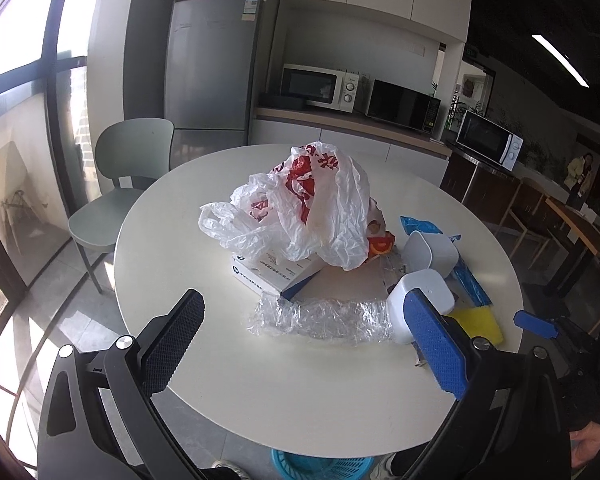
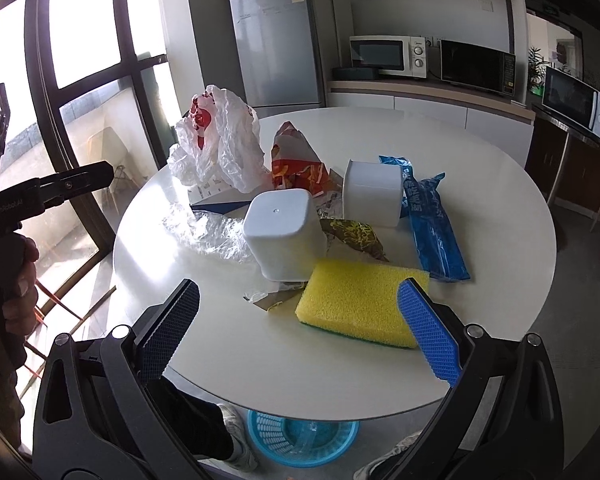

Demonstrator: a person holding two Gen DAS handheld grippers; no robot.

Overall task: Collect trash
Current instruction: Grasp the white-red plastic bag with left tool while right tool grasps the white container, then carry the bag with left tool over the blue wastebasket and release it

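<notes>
One round white table (image 2: 480, 208) carries the litter, and from left to right in the right wrist view it holds one white plastic bag (image 2: 220, 144) with red print, one flat white-and-blue box (image 2: 216, 200) partly under the bag, one sheet of crumpled clear wrap (image 2: 212, 232), one red-and-orange snack wrapper (image 2: 296, 160), two white square cups (image 2: 284, 232) lying on their sides, one dark wrapper with yellow print (image 2: 356, 234) between the cups, one yellow sponge (image 2: 360, 304) with a green underside, and one blue packet (image 2: 432, 216) beside the far cup (image 2: 374, 196). A torn scrap of foil (image 2: 268, 298) lies just in front of the near cup. One blue mesh basket (image 2: 300, 436) stands on the floor under the near edge of the table, with a shoe on each side of it. The left gripper (image 1: 304, 344) hangs above the near table edge with its fingers spread wide and holding nothing; the clear wrap lies beyond the gap between them, and its blue pad overlaps the near cup in that view. The right gripper (image 2: 300, 328) is likewise wide open and empty, its blue pad overlapping the sponge's right end; whether it touches the sponge I cannot tell.
</notes>
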